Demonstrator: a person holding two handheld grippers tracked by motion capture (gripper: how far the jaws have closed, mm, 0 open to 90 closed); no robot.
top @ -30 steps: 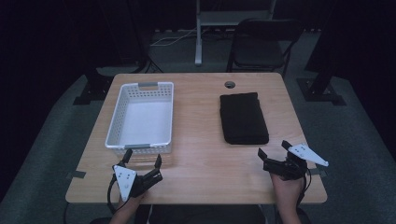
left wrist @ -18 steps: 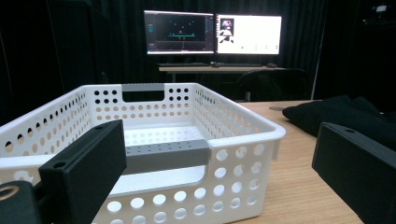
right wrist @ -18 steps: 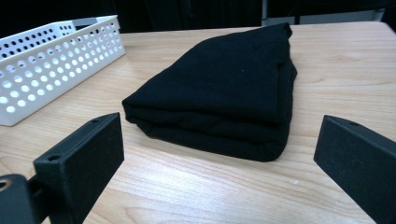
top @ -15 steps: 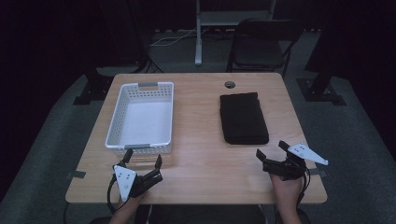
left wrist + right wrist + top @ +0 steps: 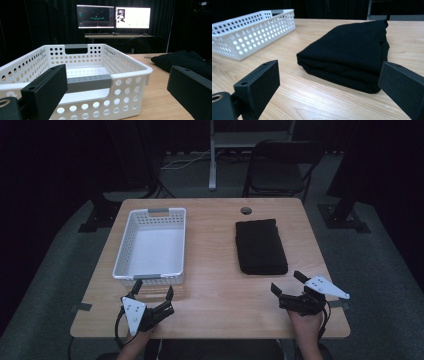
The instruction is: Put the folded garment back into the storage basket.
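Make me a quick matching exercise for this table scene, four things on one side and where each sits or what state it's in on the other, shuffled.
Things:
1. white basket
2. folded black cloth
3. left hand-held gripper
4. right hand-held gripper

Places or states:
A. open, near the table's front edge, facing the cloth's near end
B. empty, on the left half of the table
C. open, just short of the basket's near grey handle
D. lying flat on the right half of the table, under the round cable hole

Pairs: 1-B, 2-D, 3-C, 4-A
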